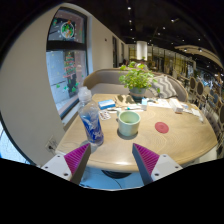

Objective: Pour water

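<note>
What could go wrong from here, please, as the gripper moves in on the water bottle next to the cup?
1. The open gripper sits back from the table edge; a skewed approach could tip the upright bottle.
2. The cup stands close beside the bottle, so a finger might knock it.
3. Papers and the potted plant lie beyond; spilled water may reach them.

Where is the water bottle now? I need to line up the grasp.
In the gripper view, the water bottle stands on the round table, just beyond the left finger of the open gripper, beside the green cup.
</note>
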Available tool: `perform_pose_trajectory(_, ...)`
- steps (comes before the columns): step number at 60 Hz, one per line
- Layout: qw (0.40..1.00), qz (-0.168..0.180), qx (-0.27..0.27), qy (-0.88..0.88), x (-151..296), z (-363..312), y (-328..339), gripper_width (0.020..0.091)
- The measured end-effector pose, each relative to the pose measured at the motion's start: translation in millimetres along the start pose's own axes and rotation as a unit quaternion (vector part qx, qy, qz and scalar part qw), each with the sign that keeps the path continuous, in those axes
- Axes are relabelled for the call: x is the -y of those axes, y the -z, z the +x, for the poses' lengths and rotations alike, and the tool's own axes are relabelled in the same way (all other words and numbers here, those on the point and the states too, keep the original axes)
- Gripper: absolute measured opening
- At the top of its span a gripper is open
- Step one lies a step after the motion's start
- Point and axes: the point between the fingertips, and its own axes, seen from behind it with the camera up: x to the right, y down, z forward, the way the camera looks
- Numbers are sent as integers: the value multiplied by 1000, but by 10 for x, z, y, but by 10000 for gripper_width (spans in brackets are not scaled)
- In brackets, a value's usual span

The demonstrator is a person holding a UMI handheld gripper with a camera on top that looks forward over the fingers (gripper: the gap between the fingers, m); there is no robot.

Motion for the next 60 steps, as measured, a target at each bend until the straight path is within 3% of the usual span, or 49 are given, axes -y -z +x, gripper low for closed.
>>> perform_pose_trajectory(14, 998, 64, 3, -15, 509, -663, -815, 857)
perform_pose_trajectory(19, 997, 70, -5, -16, 564, -743, -1095, 835)
perform_pose_trajectory(27, 997, 68, -24, -10, 501, -770, -1463, 731)
perform_pose_trajectory(33, 997, 72, -35, -8, 504, -736, -1609, 530)
perform_pose_trajectory(45, 996, 80, -45, -8, 530, -705, -1629, 371)
perform_pose_trajectory(47, 996, 79, -46, -9, 532, -704, -1628, 290)
perform_pose_trajectory(60, 993, 87, -36, -69, 831, -682, -1585, 285)
